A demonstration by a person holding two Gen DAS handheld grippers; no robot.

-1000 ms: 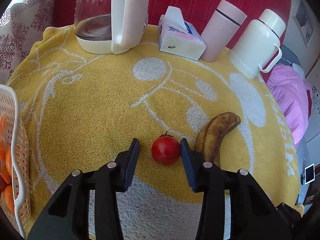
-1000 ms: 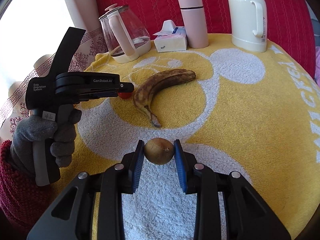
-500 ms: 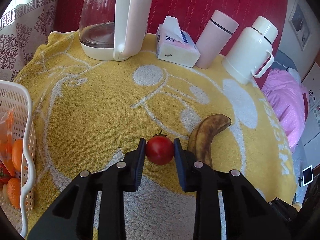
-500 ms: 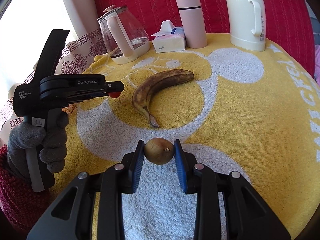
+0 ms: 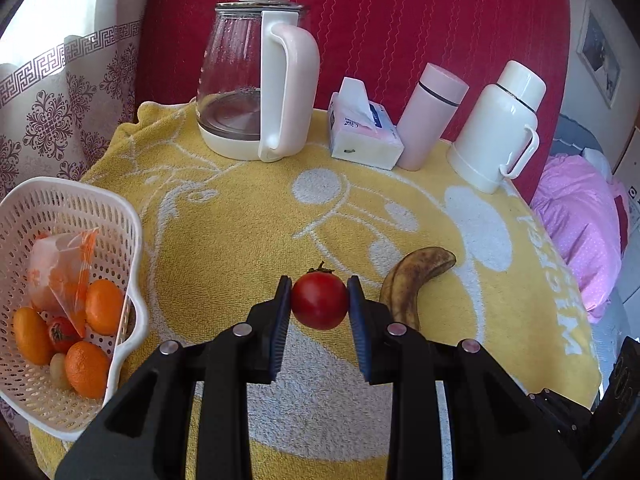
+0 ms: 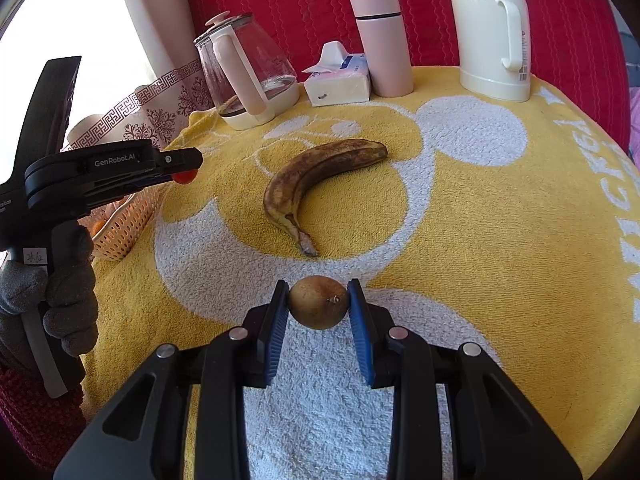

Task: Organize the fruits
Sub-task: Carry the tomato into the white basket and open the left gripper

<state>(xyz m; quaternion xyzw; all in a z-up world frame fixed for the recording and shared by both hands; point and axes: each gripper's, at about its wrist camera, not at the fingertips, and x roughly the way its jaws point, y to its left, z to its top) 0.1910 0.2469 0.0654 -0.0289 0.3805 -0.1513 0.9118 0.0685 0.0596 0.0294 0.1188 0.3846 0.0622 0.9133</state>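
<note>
Fruits are split between grip, towel and basket: a red tomato (image 5: 319, 306) is clenched between the pads of the left gripper (image 5: 319, 308), held clear of the yellow towel (image 5: 240, 232); a small brown round fruit (image 6: 318, 302) is clamped in the right gripper (image 6: 318, 304), close above or on the towel, which one I cannot tell. A browned banana (image 6: 316, 176) lies loose on the towel between them. The white basket (image 5: 132, 240), holding oranges (image 5: 103, 306) and a plastic bag (image 5: 64, 268), sits at the left table edge. Risks, in my judgement: the smooth round tomato may roll out of a two-point grip or bruise if squeezed harder; a drop near the basket's rim could bounce it off the table; the bag may obstruct placement.
</note>
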